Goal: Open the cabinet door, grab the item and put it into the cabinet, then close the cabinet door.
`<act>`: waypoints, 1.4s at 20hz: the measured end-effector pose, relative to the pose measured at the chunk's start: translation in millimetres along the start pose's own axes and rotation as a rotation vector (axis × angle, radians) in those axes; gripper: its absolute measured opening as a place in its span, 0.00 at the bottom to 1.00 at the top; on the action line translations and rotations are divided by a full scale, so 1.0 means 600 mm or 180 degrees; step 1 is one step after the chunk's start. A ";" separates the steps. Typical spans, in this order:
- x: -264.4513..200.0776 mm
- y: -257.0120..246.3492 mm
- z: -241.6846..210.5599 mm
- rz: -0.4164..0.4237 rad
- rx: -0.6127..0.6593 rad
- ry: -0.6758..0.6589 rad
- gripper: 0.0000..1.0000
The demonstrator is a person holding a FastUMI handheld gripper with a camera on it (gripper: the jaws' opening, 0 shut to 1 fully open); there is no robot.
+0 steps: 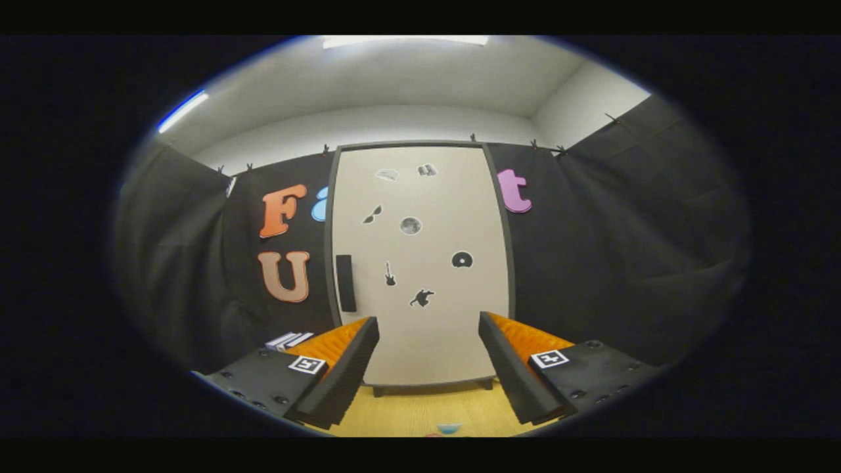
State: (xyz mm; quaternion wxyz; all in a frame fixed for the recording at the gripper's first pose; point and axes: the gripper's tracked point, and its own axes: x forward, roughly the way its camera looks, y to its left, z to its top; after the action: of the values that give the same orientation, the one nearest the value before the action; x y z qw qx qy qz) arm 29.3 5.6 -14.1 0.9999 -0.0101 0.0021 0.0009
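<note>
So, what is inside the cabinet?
Cannot tell: the cabinet door is closed and hides the inside. Only stickers and a dark handle show on it. The gripper is open, holding nothing.

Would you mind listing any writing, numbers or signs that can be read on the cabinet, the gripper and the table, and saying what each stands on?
Cabinet door: picture stickers, no words.
Dark handle near the door's left edge: no writing visible.
Gripper, fingers open and holding nothing: a square black-and-white marker on each finger mount, a pattern, not text.
Stack of flat items left of the cabinet: too small to read.
</note>
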 end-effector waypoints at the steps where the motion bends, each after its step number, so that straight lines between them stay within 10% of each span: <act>1: 0.002 0.001 0.000 0.0000 -0.0006 0.0005 0.98; 13: 0.043 0.020 0.009 -0.0048 -0.0032 -0.0009 0.97; 28: 0.338 0.224 -0.011 0.0495 -0.0221 0.0203 0.98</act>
State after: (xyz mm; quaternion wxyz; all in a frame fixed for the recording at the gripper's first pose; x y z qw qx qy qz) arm 231.8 140.4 -24.3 0.9953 -0.0445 0.0346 0.0783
